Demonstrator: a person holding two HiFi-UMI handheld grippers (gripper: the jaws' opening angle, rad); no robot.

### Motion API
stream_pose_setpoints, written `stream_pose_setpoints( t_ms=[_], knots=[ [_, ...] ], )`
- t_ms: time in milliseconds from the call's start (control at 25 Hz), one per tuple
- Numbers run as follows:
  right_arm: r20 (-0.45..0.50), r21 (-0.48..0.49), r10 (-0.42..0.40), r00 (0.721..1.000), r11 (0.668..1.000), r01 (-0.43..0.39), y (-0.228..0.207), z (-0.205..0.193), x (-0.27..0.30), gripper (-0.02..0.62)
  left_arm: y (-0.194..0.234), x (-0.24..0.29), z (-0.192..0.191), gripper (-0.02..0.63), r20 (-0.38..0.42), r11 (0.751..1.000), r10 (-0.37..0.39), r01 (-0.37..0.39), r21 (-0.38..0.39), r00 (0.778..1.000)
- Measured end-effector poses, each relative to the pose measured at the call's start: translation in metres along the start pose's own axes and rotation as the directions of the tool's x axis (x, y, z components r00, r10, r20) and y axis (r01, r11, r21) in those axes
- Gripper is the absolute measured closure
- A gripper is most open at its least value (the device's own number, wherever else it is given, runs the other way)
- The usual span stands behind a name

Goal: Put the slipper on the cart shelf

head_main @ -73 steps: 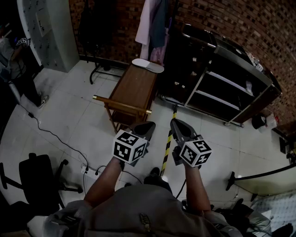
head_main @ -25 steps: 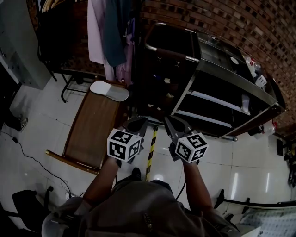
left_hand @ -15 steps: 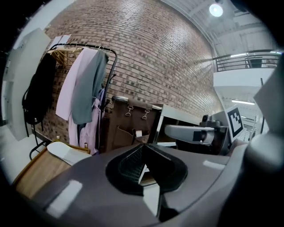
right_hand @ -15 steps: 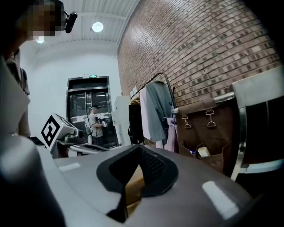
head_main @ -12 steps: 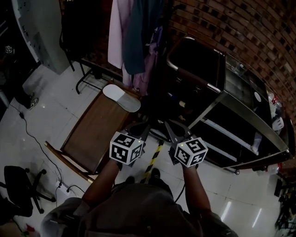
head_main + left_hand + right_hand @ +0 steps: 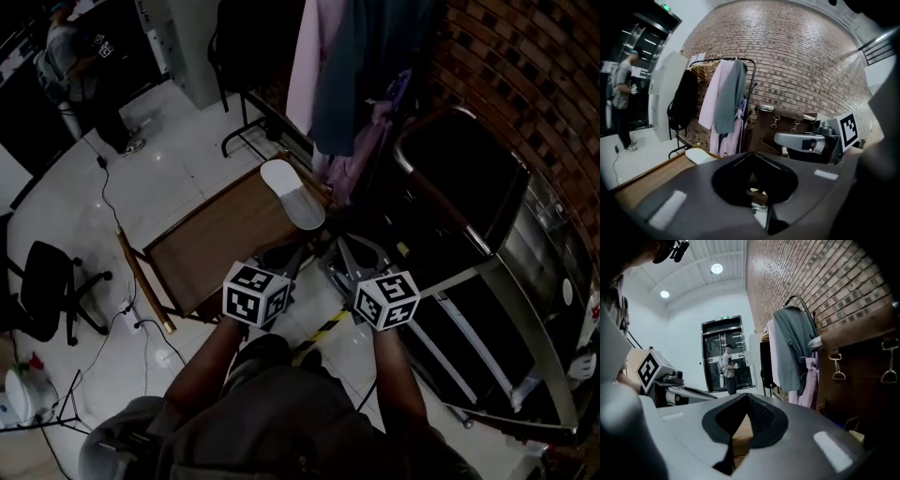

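**Closing in on slipper, no grab yet**

The head view has swung and moved in. The slipper (image 6: 292,204) is now just ahead of both grippers; in the earliest frame it was well apart from them. It lies untouched on the wooden cart (image 6: 220,239) top, at the far right corner, beside the hanging clothes (image 6: 347,84). The left gripper (image 6: 289,255) and right gripper (image 6: 354,253) have their jaws together with nothing between them, same as before. Both are near the cart's right edge, short of the slipper. Looks like the approach phase, and the jaws must part before any pick. Can't tell which shelf is the target. A steel shelf rack (image 6: 506,309) stands to the right.
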State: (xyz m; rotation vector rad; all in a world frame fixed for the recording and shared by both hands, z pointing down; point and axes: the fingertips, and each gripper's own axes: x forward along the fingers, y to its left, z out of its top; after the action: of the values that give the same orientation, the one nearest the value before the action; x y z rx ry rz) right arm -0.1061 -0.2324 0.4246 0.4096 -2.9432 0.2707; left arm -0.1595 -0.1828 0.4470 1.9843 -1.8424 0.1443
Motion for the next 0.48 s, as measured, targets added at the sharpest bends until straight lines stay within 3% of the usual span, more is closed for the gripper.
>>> stream_pose_setpoints(
  t_ms=[240,480],
  knots=[
    [-0.039,0.001,0.067,0.997,0.998,-0.067,-0.025,-0.003,0.053,0.595,0.048,0.013,0.013,0.598,0.026,0.987,0.151,-0.15,-0.061,0.988],
    [-0.155,-0.09,0.039,0.987,0.995,-0.053,-0.042,-0.024,0.121,0.581,0.1,0.031,0.011,0.598,0.022,0.978,0.192,-0.189,-0.092,0.981]
  ],
)
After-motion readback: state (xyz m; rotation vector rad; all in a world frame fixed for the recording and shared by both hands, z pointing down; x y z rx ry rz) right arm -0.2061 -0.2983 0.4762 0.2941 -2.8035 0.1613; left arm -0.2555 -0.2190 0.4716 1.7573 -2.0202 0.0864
